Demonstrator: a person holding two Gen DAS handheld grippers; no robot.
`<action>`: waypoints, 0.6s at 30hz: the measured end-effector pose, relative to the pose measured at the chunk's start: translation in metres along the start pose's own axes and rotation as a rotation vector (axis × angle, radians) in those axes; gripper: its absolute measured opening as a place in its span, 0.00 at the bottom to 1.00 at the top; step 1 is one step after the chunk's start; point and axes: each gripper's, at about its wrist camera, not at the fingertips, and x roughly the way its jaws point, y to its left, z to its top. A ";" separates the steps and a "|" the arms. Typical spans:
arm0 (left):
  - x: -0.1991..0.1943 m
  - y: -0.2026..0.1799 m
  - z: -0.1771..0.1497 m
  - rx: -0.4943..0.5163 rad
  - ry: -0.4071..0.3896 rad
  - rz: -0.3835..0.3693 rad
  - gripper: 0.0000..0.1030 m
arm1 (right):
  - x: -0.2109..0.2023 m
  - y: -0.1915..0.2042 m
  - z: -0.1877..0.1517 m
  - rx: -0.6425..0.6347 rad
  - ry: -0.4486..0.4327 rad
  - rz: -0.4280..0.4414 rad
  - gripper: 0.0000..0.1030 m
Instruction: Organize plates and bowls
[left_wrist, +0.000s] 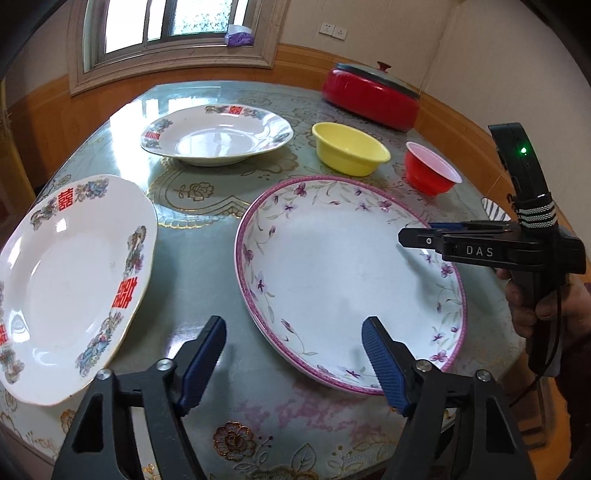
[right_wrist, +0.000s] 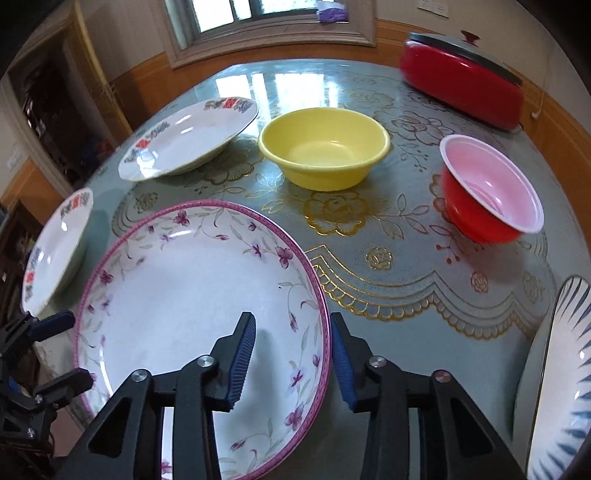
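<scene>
The purple-flowered plate (right_wrist: 192, 314) lies flat near the front edge of the bench (right_wrist: 406, 295), nothing stacked on it. The right tongs (right_wrist: 291, 354) straddle its right rim, one pad above the plate face and the other outside the rim, with a gap on both sides; they are part open and hold nothing. The left tongs (left_wrist: 293, 363) stand wide and empty over the plate's near left rim.

Two white plates with red characters lie apart: one (left_wrist: 66, 284) at the left edge, one (left_wrist: 218, 134) toward the far side. The yellow bowl (right_wrist: 325, 147) and red bowl (right_wrist: 491, 192) stand separately beyond. A blue-striped plate (right_wrist: 561, 387) shows at the right edge.

Judgement: stacking has not begun; the grasp of the flowered plate is in hand. The next move calls for closing squarely on the rim, then a level lift.
</scene>
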 end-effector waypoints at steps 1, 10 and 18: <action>0.003 0.000 0.000 -0.002 0.008 0.008 0.64 | 0.001 0.001 0.000 -0.020 0.002 -0.009 0.36; 0.017 -0.005 0.001 0.001 0.025 0.072 0.38 | 0.003 -0.003 0.002 -0.107 0.025 -0.010 0.28; 0.008 0.002 -0.008 0.013 0.020 0.053 0.29 | -0.006 -0.003 -0.014 -0.134 0.037 0.039 0.28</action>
